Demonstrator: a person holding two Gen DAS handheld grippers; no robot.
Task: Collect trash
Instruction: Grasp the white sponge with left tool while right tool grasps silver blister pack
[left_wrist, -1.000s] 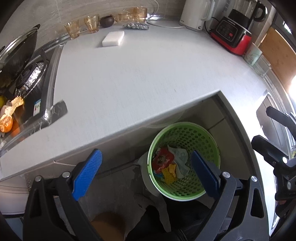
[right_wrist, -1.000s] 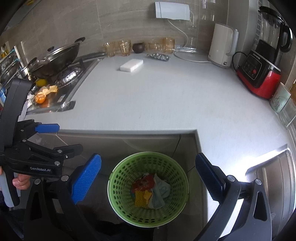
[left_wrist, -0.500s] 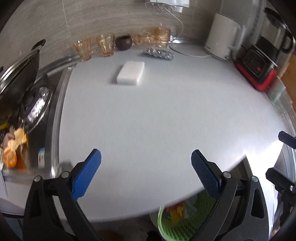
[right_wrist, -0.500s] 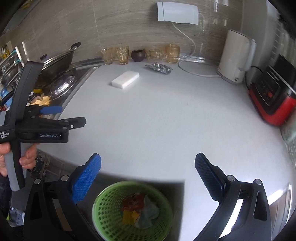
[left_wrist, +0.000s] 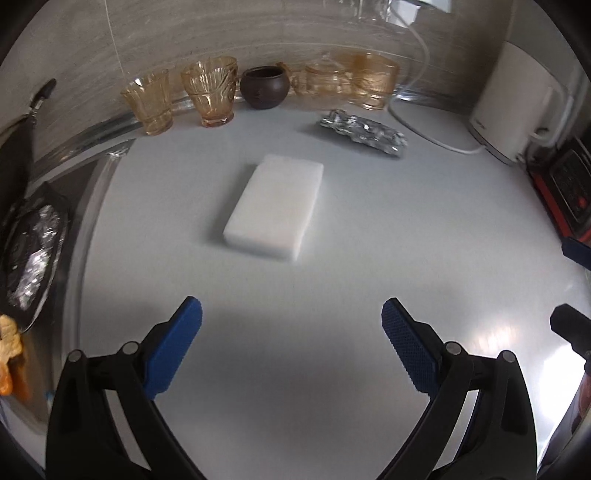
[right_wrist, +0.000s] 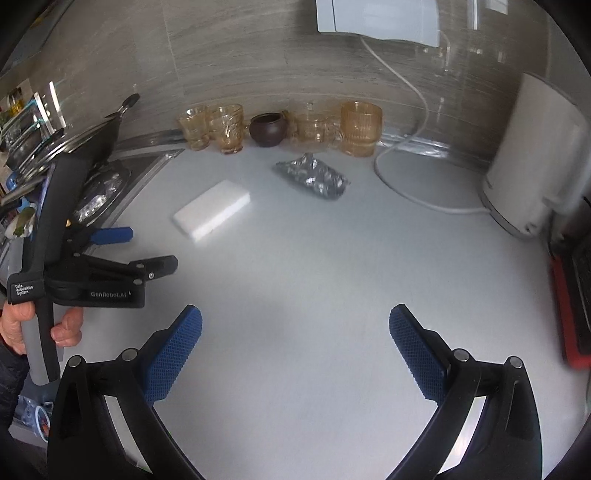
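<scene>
A crumpled silver foil wrapper (left_wrist: 364, 132) lies on the white counter near the back wall; it also shows in the right wrist view (right_wrist: 312, 177). A white sponge block (left_wrist: 275, 209) lies in front of it, also in the right wrist view (right_wrist: 212, 208). My left gripper (left_wrist: 291, 328) is open and empty over the counter, short of the sponge. My right gripper (right_wrist: 295, 332) is open and empty, further right, with the left gripper (right_wrist: 122, 254) seen at its left. The green bin is out of view.
Amber glasses (left_wrist: 212, 94) and a brown pot (left_wrist: 264, 86) line the back wall. A white kettle (right_wrist: 535, 162) with its cable and a red appliance (right_wrist: 570, 306) stand at right. The stove with foil (left_wrist: 33, 258) and orange peel (left_wrist: 9, 354) is at left.
Both grippers have risen from above the green bin below the counter edge and moved forward over the counter toward the sponge and foil wrapper. The bin has left both views.
</scene>
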